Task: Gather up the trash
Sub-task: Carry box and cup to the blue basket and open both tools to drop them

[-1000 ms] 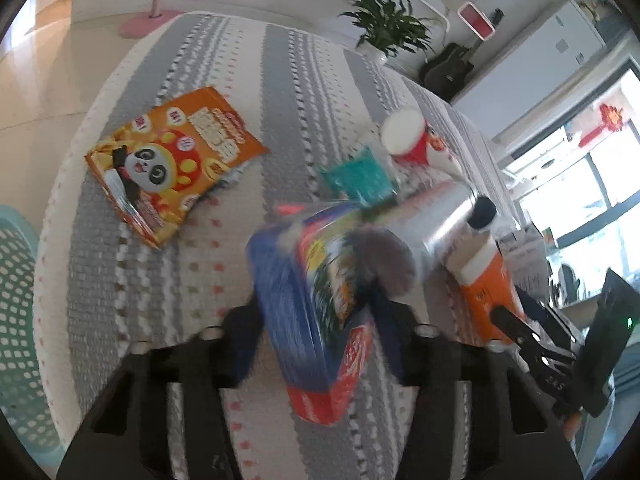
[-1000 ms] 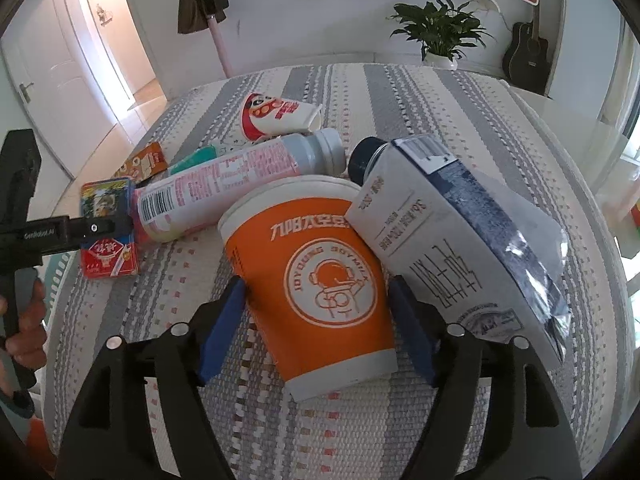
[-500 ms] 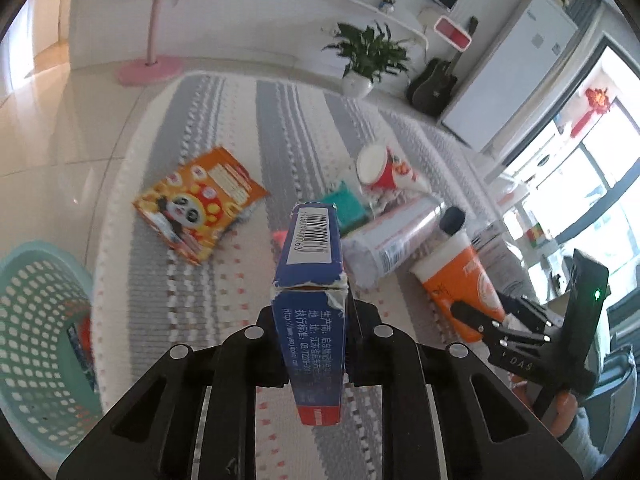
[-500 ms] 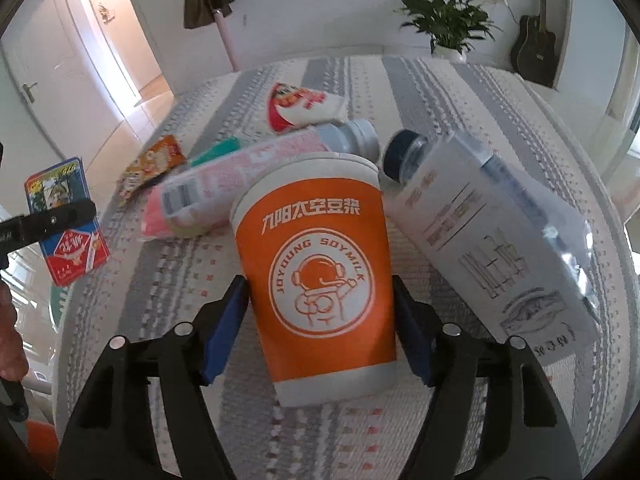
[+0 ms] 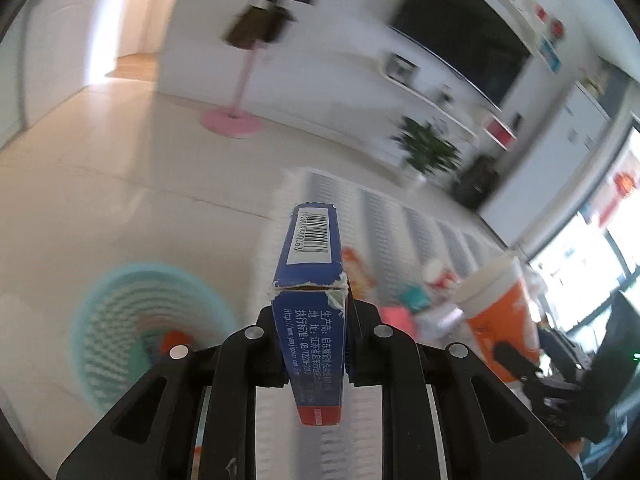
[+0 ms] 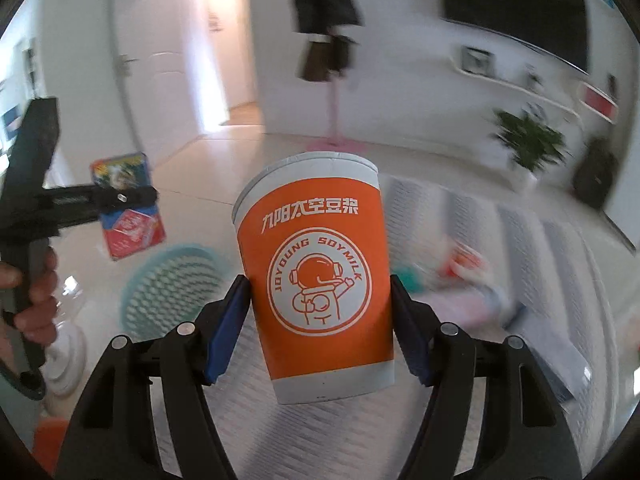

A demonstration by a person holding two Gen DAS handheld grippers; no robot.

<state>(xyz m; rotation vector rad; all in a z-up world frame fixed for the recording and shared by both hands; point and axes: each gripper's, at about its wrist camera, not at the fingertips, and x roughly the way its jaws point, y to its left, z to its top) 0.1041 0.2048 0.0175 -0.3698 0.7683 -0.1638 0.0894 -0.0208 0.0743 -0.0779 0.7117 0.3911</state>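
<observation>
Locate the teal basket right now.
The teal basket sits on the floor, lower left in both wrist views, just left of the held blue box and beside the striped table's edge.

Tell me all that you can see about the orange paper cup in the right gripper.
The orange paper cup has a white rim and base, white Chinese lettering and a round astronaut logo reading JOYOUNG SOYMILK. It looks like coated paper, undented. It stands roughly upright, raised off the striped table, and the right gripper has its blue-padded jaws pressed against both sides.

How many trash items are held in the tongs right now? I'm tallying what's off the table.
2: the blue box in the left tongs, the orange cup in the right tongs.
</observation>
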